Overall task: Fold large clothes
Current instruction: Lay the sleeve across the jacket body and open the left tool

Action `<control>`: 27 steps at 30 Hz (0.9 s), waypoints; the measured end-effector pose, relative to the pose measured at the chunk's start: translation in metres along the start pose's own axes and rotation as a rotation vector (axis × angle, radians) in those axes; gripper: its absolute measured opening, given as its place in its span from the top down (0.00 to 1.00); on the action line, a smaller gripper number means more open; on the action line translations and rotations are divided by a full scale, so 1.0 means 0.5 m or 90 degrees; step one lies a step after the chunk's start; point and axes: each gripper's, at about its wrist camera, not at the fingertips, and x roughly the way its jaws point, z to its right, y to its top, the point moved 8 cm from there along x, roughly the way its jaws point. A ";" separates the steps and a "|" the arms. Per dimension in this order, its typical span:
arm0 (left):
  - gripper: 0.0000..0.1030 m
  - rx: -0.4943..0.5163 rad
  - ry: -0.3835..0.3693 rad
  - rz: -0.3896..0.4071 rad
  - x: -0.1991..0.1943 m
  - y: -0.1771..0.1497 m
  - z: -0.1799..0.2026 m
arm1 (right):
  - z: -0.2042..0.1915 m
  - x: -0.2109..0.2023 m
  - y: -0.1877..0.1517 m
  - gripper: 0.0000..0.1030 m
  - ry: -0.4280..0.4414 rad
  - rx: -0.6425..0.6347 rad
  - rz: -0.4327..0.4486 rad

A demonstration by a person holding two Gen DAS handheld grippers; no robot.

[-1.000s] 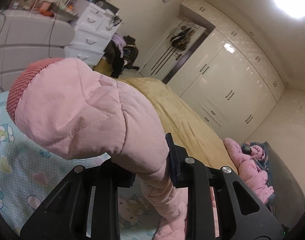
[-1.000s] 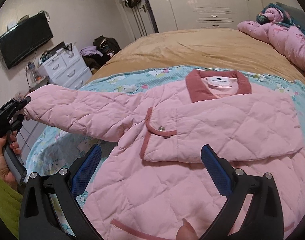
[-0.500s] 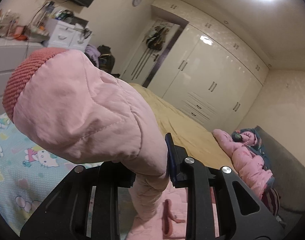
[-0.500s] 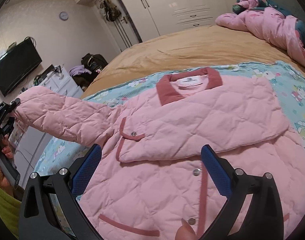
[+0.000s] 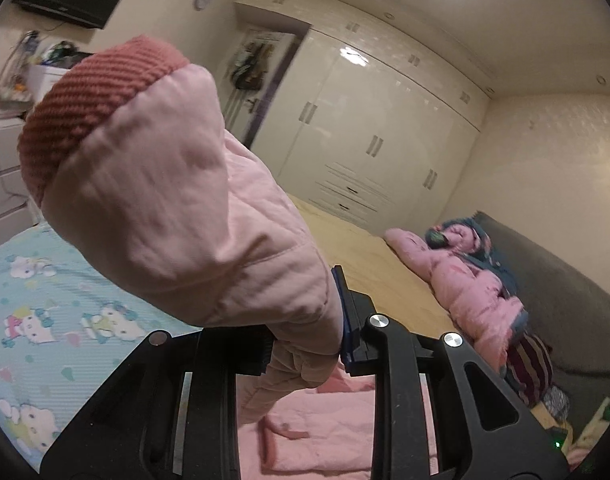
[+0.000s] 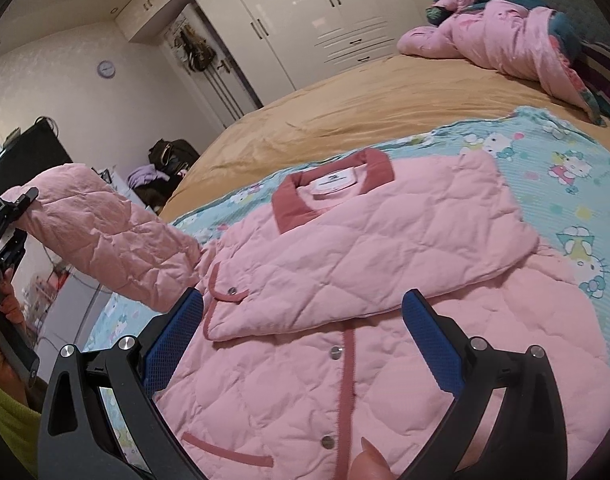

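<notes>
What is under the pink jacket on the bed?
Under the pink jacket lies a blue cartoon-cat sheet, over a tan bedspread. The part of the sheet beneath the jacket is covered, so anything there stays hidden.

The pink jacket [image 6: 377,280] covers most of the cartoon sheet [image 6: 577,184] near the right gripper [image 6: 301,332], so little bare sheet shows close by. The left gripper [image 6: 9,216] holds one sleeve [image 6: 105,240] up in the air on the left side, and that sleeve blocks the way there. Past the collar, the tan bedspread [image 6: 365,112] is wide and bare. A heap of bedding [image 6: 505,36] fills the far right corner. The air above the jacket is free.
</notes>
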 end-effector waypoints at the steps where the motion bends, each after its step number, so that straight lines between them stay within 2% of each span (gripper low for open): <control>1: 0.83 0.006 -0.006 -0.006 0.008 -0.006 0.015 | 0.009 -0.006 0.001 0.04 -0.004 0.004 0.003; 11: 0.84 0.067 -0.074 -0.078 0.093 -0.105 0.159 | 0.117 -0.042 0.009 0.04 -0.039 0.060 0.024; 16: 0.84 0.105 -0.103 -0.126 0.141 -0.181 0.230 | 0.177 -0.061 0.016 0.04 -0.060 0.091 0.039; 27: 0.84 0.178 -0.139 -0.232 0.227 -0.356 0.326 | 0.308 -0.129 0.018 0.04 -0.135 0.156 0.071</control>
